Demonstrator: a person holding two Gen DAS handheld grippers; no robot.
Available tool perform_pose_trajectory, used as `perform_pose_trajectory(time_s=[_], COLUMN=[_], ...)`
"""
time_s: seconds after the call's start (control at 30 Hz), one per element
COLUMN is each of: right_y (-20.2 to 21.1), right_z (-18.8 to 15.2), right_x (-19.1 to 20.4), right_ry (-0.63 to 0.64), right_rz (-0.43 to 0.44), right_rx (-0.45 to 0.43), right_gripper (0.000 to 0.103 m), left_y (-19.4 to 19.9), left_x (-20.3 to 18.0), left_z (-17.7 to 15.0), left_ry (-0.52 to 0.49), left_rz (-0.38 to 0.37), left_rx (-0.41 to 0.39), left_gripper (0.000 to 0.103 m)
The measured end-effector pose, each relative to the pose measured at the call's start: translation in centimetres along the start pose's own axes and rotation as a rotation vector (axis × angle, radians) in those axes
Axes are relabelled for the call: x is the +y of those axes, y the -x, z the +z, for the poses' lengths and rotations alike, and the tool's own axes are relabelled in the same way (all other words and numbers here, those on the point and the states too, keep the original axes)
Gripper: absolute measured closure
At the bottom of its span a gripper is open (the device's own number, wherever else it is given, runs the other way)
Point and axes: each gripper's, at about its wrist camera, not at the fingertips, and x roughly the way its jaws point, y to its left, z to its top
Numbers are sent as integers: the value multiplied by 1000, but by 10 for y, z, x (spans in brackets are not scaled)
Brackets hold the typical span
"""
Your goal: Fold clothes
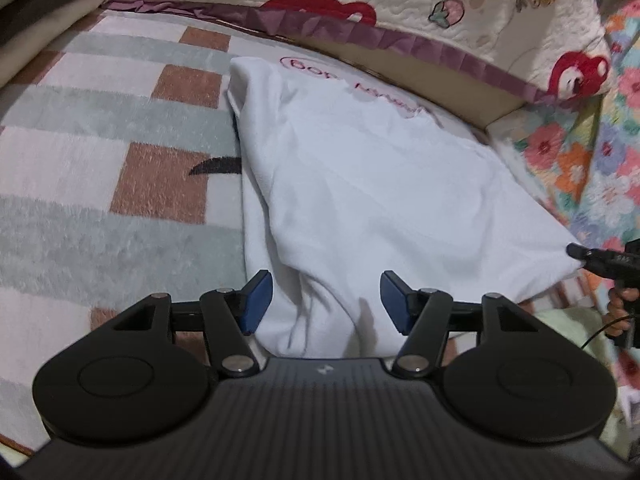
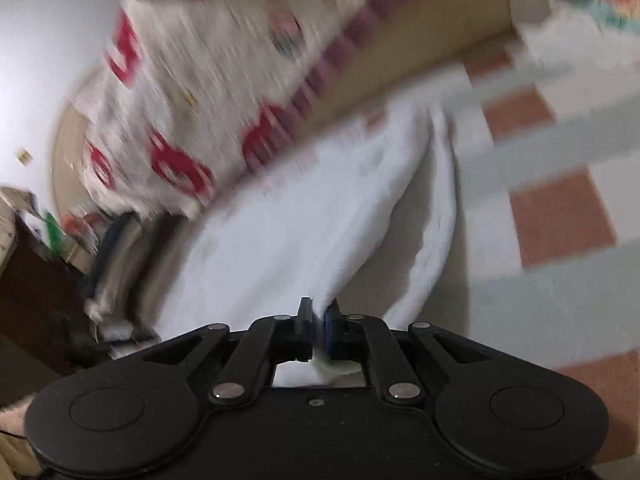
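On the checkered blanket [image 1: 100, 184], near its far edge, the white shirt [image 1: 360, 184] is lying half-folded. My right gripper [image 2: 319, 316] is pinching its corner, while my left gripper [image 1: 326, 300] is hovering wide open over the near hem.

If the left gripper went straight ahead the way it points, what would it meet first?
Probably the white garment: its near fold lies between the open left gripper fingers. Height above the cloth is unclear.

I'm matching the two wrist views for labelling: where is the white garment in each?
Left wrist: white garment fills the centre, ahead of the open left gripper.
Right wrist: centre, running from mid-frame down into the shut right gripper.
Shared landmark: the checked blanket beneath it.
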Motion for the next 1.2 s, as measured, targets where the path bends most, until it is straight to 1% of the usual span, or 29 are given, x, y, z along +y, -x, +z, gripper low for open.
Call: perform_pose_trajectory(time_s=[0.03,0.07,0.13,0.23,0.27,0.37,0.4,0.43,0.47,0.5,0.53,0.57,0.6,0.67,0.7,0.77,0.83,0.9,0.97,1.2], right_y=[0,-3,-11,-16,-18,-22,-21,-21,-21,-23,-24,-22,-14,1,1,2,3,4,5,8], right_z=[0,-3,-11,-19,-21,-25,-26,-28,-29,-28,-28,-25,-18,-7,-8,-12,-15,-19,-22,-34], right_x=[1,-3,-10,-7,-9,-18,-21,-24,-24,-22,-20,-17,-10,1,2,3,4,5,6,10], right_ry=[46,66,57,98,80,28,5,-17,-30,-20,-11,-2,5,21,33,57,82,106,130,215], right_rz=[-43,-72,-94,-129,-138,-167,-157,-144,-132,-130,-129,-122,-100,-65,-75,-95,-114,-134,-154,-223], right_rx=[25,66,127,127,120,129,121,112,103,104,105,97,63,9,19,38,57,76,95,161], right_gripper=[95,95,95,95,94,87,85,76,70,70,81,96,96,96,96,97,97,97,97,97], left_y=[0,0,0,-3,-6,-19,-22,-23,-24,-25,-25,-26,-25,-5,4,20,20,9,1,10], left_x=[1,1,3,2,0,-4,-4,-6,-7,-8,-10,-12,-15,-23,-27,-40,-36,-29,-24,-31], left_z=[-1,-2,-3,-6,-6,-10,-12,-13,-14,-15,-12,-9,-5,9,15,19,14,2,-7,-20], left_ry=[4,8,17,16,9,0,0,-4,-7,-12,-19,-27,-33,-32,-40,-134,-97,-67,-47,-126], left_rz=[-8,-17,-34,-57,-62,-44,-40,-39,-39,-32,2,37,67,77,84,114,105,130,174,271], left_rx=[1,3,5,15,22,56,63,57,51,51,79,107,129,112,103,72,105,160,192,191], left_gripper=[44,44,44,44,44,40,40,41,41,55,98,96,96,96,96,96,96,96,96,96])
